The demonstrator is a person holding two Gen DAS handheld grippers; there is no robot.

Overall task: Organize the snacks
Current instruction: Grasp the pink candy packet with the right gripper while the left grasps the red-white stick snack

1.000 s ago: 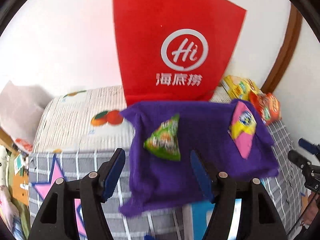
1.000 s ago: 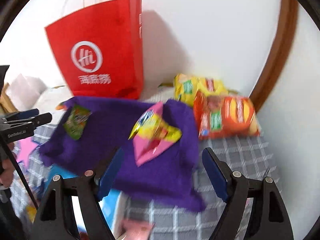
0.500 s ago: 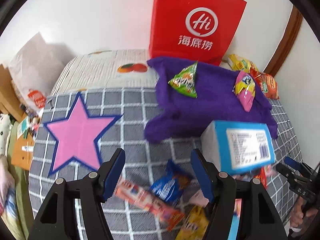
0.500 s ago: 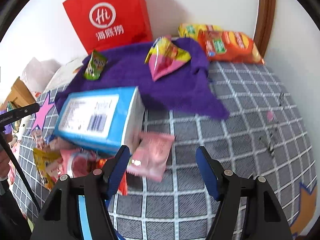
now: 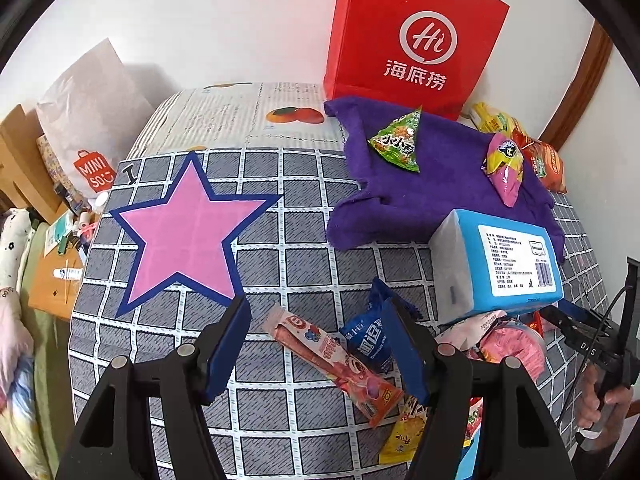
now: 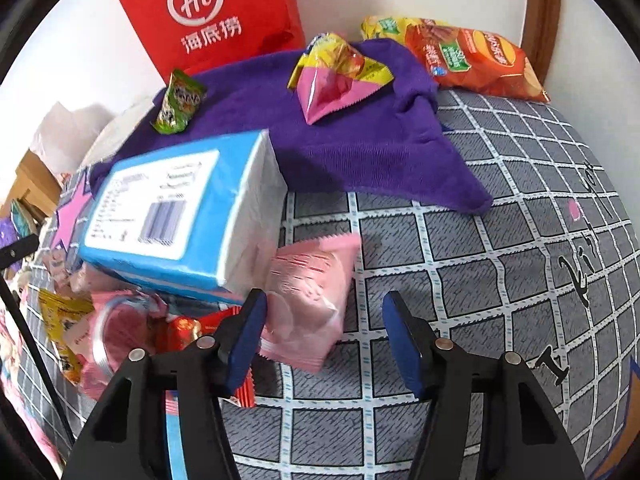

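Snacks are seen from the left wrist camera scattered on a grey checked cover (image 5: 304, 240). The left gripper (image 5: 316, 344) is held apart, with nothing pressed between its pads; a long pink-and-orange wrapper (image 5: 332, 360) lies in the gap, and a blue packet (image 5: 366, 340) is partly hidden behind the right-hand finger. Ahead and to the right, a blue tissue pack (image 5: 508, 264) rests on a heap of pink and yellow packets whose labels cannot be read. Farther ahead, a green triangular snack (image 5: 398, 142) and a yellow-pink packet (image 5: 505, 168) lie on a purple cloth (image 5: 440, 192) before a red paper bag (image 5: 416, 36). The right gripper is cut off at the frame's right edge.

From the right wrist camera, the right gripper (image 6: 322, 340) has just been closing; its jaws stand moderately apart, empty of any grip. A pink sachet (image 6: 312, 300), blurred, lies just ahead, one edge beside the left-hand finger and one corner tucked under the tissue pack (image 6: 180, 216). An orange chip bag (image 6: 476, 62) lies far ahead, partly covering a yellow bag behind it.
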